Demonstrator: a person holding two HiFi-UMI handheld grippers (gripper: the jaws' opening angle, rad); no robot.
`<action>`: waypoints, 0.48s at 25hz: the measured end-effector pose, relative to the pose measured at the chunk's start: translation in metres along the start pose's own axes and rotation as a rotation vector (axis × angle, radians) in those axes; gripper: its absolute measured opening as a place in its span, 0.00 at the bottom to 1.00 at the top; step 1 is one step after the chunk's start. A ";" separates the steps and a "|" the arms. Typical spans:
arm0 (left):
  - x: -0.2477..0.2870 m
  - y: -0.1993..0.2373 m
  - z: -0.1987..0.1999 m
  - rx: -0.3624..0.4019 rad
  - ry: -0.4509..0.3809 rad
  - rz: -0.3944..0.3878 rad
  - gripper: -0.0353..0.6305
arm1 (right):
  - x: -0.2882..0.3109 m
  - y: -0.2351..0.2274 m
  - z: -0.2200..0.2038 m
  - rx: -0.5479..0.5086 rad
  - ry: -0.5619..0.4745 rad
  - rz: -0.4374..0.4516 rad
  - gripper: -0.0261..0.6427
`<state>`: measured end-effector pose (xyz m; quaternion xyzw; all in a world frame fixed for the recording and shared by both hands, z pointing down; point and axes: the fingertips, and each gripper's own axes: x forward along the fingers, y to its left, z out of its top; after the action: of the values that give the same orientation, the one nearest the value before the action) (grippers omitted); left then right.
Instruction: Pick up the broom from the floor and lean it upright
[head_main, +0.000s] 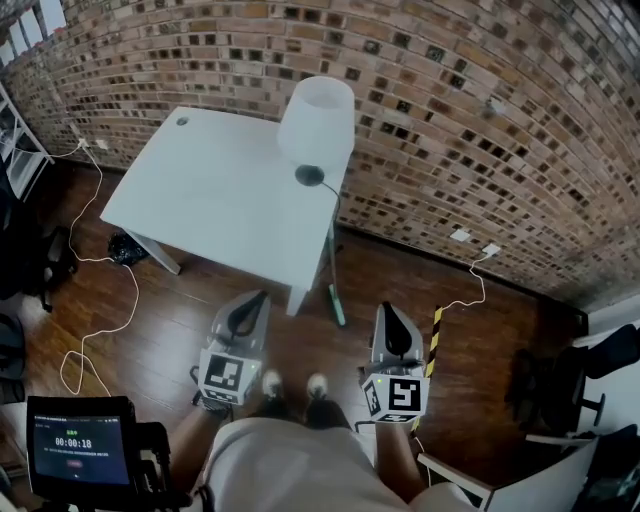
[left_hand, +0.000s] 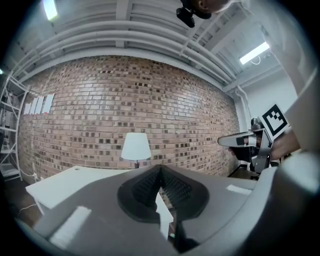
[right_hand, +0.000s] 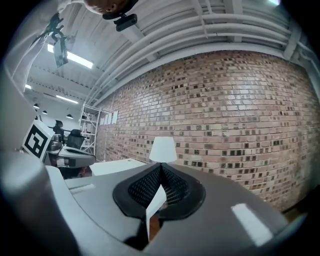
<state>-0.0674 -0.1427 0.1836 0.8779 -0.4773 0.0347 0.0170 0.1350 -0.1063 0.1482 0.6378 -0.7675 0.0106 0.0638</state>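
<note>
So the broom (head_main: 334, 268) doesn't look like it's lying on the floor (head_main: 180, 310) at all. From where I'm standing it's propped against the front corner of the white worktop (head_main: 200, 190). The greenish head is down on the boards and the thin handle runs up toward the lamp (head_main: 316, 120).

Both grippers are held out roughly level, pointing at the brick wall. The left gripper (head_main: 258, 300) has its jaws pressed together with nothing in them. The right gripper (head_main: 388, 312) is the same, closed and empty.

The broom sits ahead of them, in the gap between the two, with its long axis close to upright. I'd say the right one is a bit nearer to it. Looks to me like the leaning part is basically done, unless it slides.
</note>
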 end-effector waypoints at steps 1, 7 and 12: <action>-0.005 0.000 -0.003 -0.004 0.005 -0.003 0.06 | -0.006 0.002 -0.002 -0.001 0.005 0.002 0.06; -0.041 -0.027 -0.001 -0.017 -0.025 -0.016 0.05 | -0.052 -0.001 -0.013 0.053 0.003 -0.010 0.06; -0.082 -0.078 0.014 -0.027 -0.066 -0.013 0.06 | -0.111 -0.010 -0.019 0.059 -0.027 -0.003 0.06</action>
<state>-0.0460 -0.0326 0.1635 0.8813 -0.4724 -0.0010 0.0131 0.1665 0.0017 0.1542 0.6407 -0.7666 0.0245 0.0343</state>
